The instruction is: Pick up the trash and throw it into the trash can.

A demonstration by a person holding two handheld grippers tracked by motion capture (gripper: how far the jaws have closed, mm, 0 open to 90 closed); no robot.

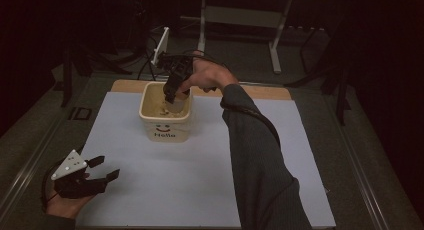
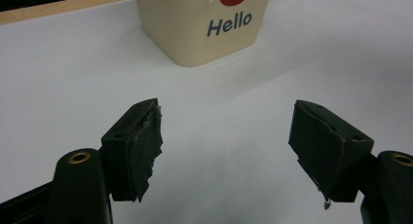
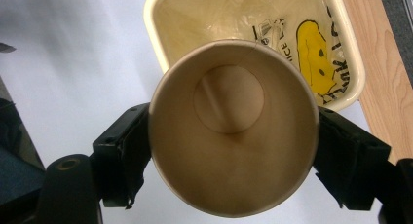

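paper cup (image 3: 234, 136) is pinched in the right gripper (image 3: 234, 151), mouth up, over the cream hello bin (image 1: 165, 125). probably a drop: centre it inside the rim before letting go. left gripper (image 2: 226, 146) waits spread, gripping nothing, near the white mat (image 1: 200, 180) edge.

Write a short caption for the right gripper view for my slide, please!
Right gripper holds an empty paper cup above the cream bin.

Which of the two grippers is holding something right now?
The right gripper, its jaws clamped on a tan paper cup over the cream bin. The left gripper hangs open, nothing between its jaws.
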